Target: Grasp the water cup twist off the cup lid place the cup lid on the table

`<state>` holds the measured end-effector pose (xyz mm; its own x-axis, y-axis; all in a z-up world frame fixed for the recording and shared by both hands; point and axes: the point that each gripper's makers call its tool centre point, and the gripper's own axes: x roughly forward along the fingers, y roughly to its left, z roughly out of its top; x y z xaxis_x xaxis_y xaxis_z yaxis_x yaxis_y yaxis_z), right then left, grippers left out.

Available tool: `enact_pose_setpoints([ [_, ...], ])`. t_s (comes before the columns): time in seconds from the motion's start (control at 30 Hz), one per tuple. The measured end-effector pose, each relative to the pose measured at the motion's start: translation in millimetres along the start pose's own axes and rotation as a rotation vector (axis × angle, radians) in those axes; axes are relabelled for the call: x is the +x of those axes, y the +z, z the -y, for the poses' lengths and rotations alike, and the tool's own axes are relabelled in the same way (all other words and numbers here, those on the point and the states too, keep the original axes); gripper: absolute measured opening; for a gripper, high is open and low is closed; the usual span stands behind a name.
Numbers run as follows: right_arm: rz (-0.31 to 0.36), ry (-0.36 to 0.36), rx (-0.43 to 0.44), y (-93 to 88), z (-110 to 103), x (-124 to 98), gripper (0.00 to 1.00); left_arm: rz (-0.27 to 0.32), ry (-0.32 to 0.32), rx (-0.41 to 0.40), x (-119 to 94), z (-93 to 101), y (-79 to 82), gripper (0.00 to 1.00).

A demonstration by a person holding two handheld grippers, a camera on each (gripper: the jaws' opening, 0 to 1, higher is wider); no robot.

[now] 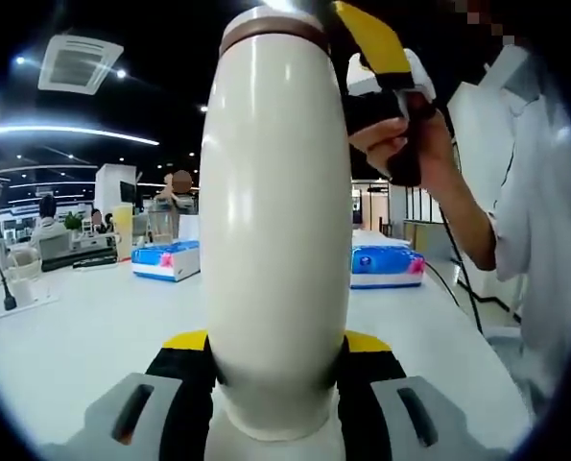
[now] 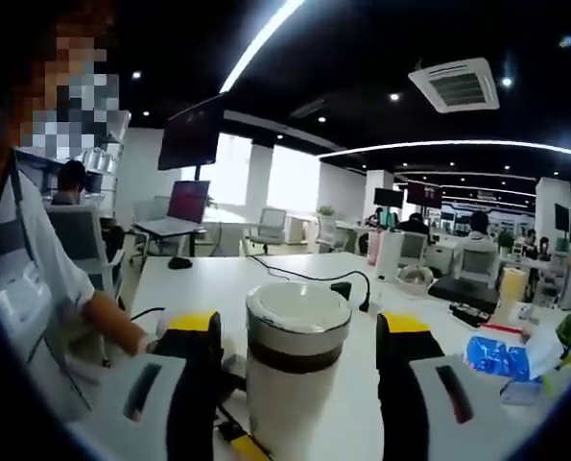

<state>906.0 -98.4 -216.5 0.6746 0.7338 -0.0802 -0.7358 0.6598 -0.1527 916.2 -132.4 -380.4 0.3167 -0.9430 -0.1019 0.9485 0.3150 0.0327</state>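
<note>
A: Starting at the left of the left gripper view, what do we have?

B: We see the white counter [image 1: 93, 327] with a blue tissue pack [image 1: 167, 259] lying on it, and office desks with seated people far behind. Then, in the middle, the water cup [image 1: 275, 240], cream-coloured and upright, stands between the jaws of our left gripper [image 1: 275, 370].

A: Are we holding it?

B: Yes. The yellow-tipped black jaws press against the lower body of the cup on both sides, closed in on it. The cup lid [image 1: 271, 24] sits at the top, above a brown band.

A: And to the right of the cup?

B: Our right gripper [image 1: 386, 72] is up beside the lid, with a hand [image 1: 400, 139] around its handle. One yellow jaw lies just beside the lid; we cannot tell from here whether it touches. A second blue pack [image 1: 386, 264] lies on the counter further right, and a white sleeve [image 1: 539, 202] is at the edge.

A: Now the right gripper view, left to right?

B: A sleeve [image 2: 35, 259] and forearm at the left, then the right gripper [image 2: 297, 370] with its jaws held wide, one on each side of the cup [image 2: 295, 375], clear gaps between. The lid [image 2: 297, 312] faces us, still on the cup. Below it a yellow jaw tip of the left gripper [image 2: 242, 442] shows. At the far right, a blue pack [image 2: 496, 355] lies on the counter [image 2: 227, 279].
</note>
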Motion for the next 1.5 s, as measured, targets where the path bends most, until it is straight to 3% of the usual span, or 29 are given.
enact_pose_setpoints([
  [0.13,0.017,-0.061,0.005,6.1,-5.1,4.1,0.73,0.0,-0.001,0.0,0.2,0.0,0.1,0.51],
  [0.33,0.0,-0.244,0.047,-7.1,-3.5,2.6,0.71,-0.002,0.0,-0.001,0.4,0.2,-0.1,0.51],
  [0.47,0.027,-0.337,0.022,-4.1,-2.2,6.1,0.73,-0.002,-0.001,-0.001,0.0,0.9,-0.2,0.51],
  [0.53,0.023,-0.368,0.037,-5.1,-0.6,9.3,0.72,-0.002,-0.002,-0.001,-0.1,1.3,-0.3,0.51],
  [0.73,0.059,-0.557,0.094,-6.9,12.7,0.9,0.68,-0.003,-0.003,-0.001,-0.5,1.9,-0.5,0.51],
  [0.97,0.09,-0.579,0.084,1.4,7.1,2.4,0.6,-0.003,-0.004,-0.002,-0.7,2.3,-0.4,0.51],
  [1.23,0.081,-0.587,0.07,3.1,10.4,7.1,0.59,-0.004,-0.004,-0.003,-1.6,2.3,0.4,0.51],
  [1.43,0.063,-0.596,0.056,2.0,16.3,3.3,0.47,-0.005,-0.004,-0.003,-2.1,4.1,1.2,0.51],
  [1.5,0.071,-0.583,0.074,2.2,17.5,3.1,0.47,-0.005,-0.004,-0.002,-2.1,4.4,1.5,0.51],
])
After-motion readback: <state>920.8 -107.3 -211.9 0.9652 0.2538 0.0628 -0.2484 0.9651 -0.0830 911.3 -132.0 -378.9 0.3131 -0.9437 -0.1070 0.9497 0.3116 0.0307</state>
